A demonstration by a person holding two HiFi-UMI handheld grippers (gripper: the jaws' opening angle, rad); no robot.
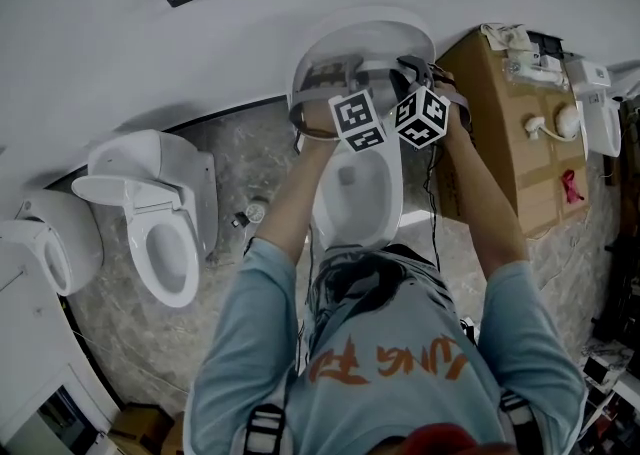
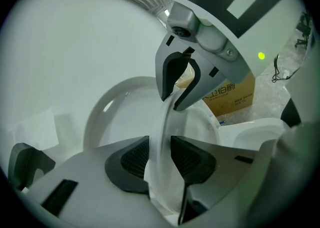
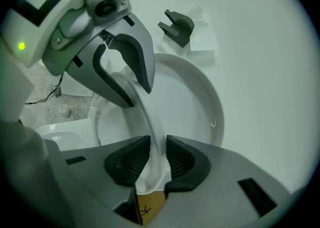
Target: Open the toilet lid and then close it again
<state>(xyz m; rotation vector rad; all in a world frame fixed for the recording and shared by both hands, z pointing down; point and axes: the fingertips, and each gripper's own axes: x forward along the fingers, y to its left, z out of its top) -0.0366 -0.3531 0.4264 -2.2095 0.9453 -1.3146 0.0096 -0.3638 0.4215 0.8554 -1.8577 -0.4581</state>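
Left gripper view shows your left gripper pinching the thin white rim of the toilet lid, with a pad pressed on each side of it. Your right gripper clamps that rim too, further along. Head view puts the lid raised off the bowl at upper centre of the frame, with a cardboard box just right of it.

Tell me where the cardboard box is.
Head view, upper right: the cardboard box stands by the wall, immediately right of the middle toilet.
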